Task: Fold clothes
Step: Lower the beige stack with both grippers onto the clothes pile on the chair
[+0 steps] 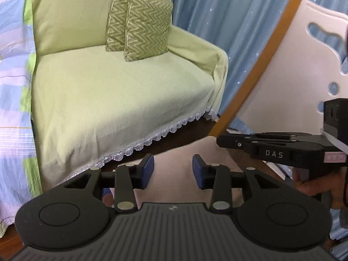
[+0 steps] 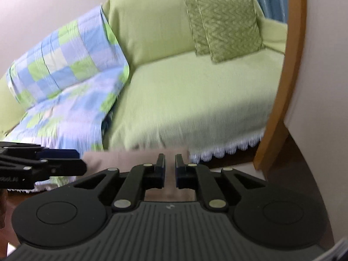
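A person's two handheld grippers hover in front of a green-draped sofa (image 2: 195, 100), above a piece of brownish-pink cloth (image 2: 134, 155) that lies flat just before the sofa's lace hem; what carries it is not clear. The cloth looks light, soft and limp, likely to sag and slide rather than hold any shape, so a judged best hold is a pinch at a corner or along a straight edge, such as the far edge nearest the sofa. In the right wrist view the right gripper (image 2: 170, 169) has its fingers (image 2: 161, 171) drawn close, a narrow gap left between them and the cloth showing through it; whether they touch the fabric cannot be told, and nothing is clearly pinched. In the left wrist view the left gripper (image 1: 173, 171) has its blue-padded fingers (image 1: 147, 171) set well apart, holding nothing, pale cloth visible beneath. A blue-and-green checked blanket (image 2: 65, 76) lies over the sofa's left end, two zigzag cushions (image 2: 224, 24) at its right.
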Demonstrator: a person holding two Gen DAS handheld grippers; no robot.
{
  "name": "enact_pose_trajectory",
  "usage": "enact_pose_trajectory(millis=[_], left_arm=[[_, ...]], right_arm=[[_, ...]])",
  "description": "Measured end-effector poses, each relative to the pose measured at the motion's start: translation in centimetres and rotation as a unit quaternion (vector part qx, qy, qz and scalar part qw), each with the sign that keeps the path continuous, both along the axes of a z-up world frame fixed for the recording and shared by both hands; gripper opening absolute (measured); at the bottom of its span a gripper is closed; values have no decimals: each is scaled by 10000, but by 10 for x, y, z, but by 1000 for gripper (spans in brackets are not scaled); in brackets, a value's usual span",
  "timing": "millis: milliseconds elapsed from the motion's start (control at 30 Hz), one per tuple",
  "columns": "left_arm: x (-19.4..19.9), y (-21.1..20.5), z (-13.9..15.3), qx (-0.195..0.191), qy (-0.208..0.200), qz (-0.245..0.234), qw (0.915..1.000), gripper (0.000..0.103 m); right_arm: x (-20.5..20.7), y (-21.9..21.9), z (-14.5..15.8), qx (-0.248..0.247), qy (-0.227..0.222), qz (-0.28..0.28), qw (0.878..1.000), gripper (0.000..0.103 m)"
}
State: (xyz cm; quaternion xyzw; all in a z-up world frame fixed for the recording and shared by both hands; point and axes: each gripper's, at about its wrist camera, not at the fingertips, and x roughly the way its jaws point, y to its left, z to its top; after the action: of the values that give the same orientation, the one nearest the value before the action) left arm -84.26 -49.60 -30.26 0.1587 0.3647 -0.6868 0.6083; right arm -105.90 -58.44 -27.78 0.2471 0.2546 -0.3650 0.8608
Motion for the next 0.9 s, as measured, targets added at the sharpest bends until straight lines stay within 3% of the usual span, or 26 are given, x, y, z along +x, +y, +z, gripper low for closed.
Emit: enact_pose_trajectory(millis=[100,367,500,667,767,900], left_arm=[[2,-6,-24,241,-4,45,9997,44],[-7,5,-47,-61,-283,145,9995,44],[-7,15,-23,-250,-216,205,9992,43],[-10,50,6,-637,-33,147,9979,45],[-22,66,0,-499,-139,6,9987,45],[-35,79,-22,-236,-287,57,9993,45]], right_arm=[[8,-8,-17,-22,-52,-68,10000,7],[15,-6,-54,-167,191,-25,9997,6],[15,-11,-49,-153,204,-53,9997,5],[-4,13,-7,-433,-157,-118,9989,11],[-13,37,0,-448,-220,21,9988,11],[-15,57,-21,-331,86,185,9992,11]])
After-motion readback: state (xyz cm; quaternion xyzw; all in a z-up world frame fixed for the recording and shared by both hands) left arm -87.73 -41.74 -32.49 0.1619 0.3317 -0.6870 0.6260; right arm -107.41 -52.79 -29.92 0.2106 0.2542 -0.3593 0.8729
